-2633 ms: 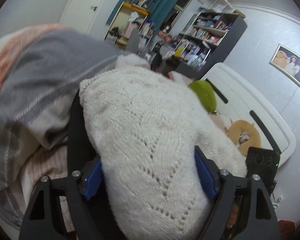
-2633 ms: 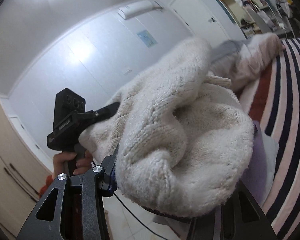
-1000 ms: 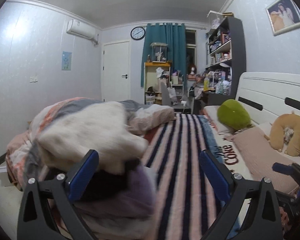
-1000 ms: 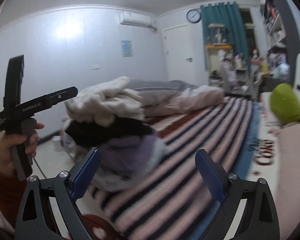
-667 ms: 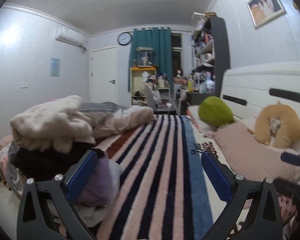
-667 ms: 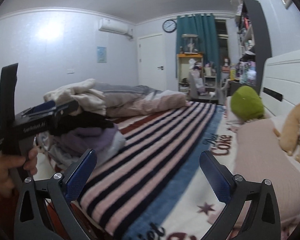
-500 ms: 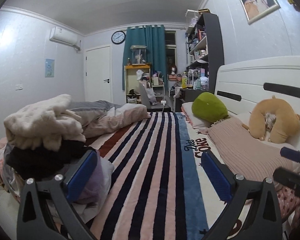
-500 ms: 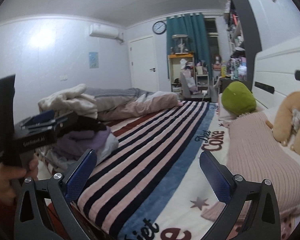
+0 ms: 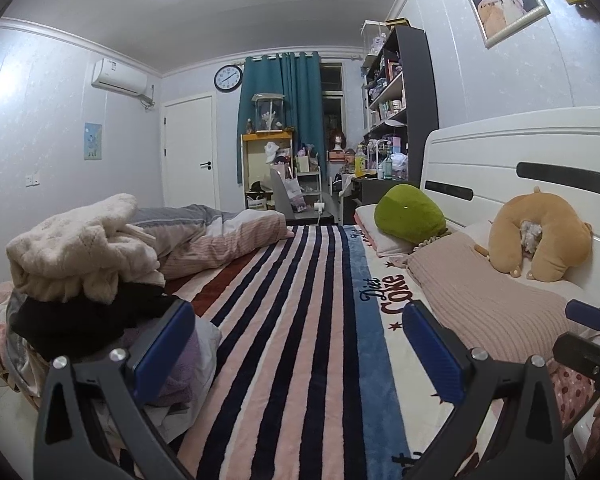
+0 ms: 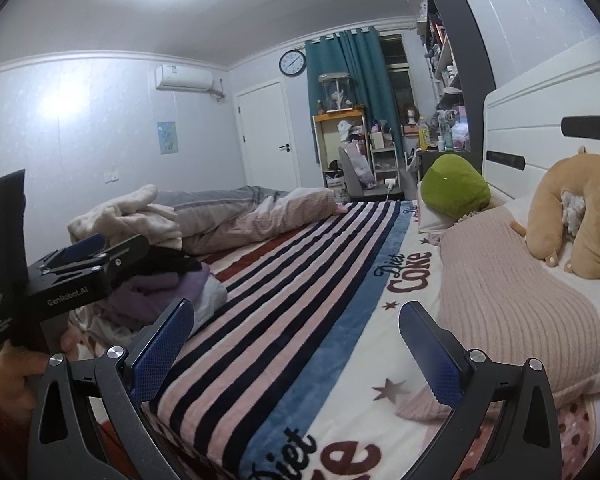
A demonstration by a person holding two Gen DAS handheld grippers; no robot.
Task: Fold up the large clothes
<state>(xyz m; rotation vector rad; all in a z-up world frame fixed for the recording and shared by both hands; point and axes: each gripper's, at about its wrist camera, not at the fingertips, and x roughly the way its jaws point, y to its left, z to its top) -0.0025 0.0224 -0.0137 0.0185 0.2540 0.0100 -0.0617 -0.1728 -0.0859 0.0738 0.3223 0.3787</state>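
A folded cream knit sweater [image 9: 80, 252] lies on top of a pile of folded clothes at the bed's left edge, above a black garment [image 9: 80, 320] and a lilac one [image 9: 180, 364]. The pile also shows in the right wrist view [image 10: 132, 216]. My left gripper [image 9: 300, 352] is open and empty, back from the pile over the striped blanket [image 9: 292, 320]. My right gripper [image 10: 296, 344] is open and empty over the blanket. The left gripper's body [image 10: 68, 280] shows in the right wrist view, held by a hand.
A rumpled grey and pink duvet [image 9: 220, 240] lies behind the pile. A green cushion [image 9: 408, 218], a tan neck pillow [image 9: 540, 240] and a pink knit pillow [image 9: 480, 300] lie along the white headboard [image 9: 520, 160]. Shelves and a cluttered desk stand at the far end.
Both grippers let go of the cream sweater on top of the pile, opened, and pulled back and to the right. The view now takes in the whole bed.
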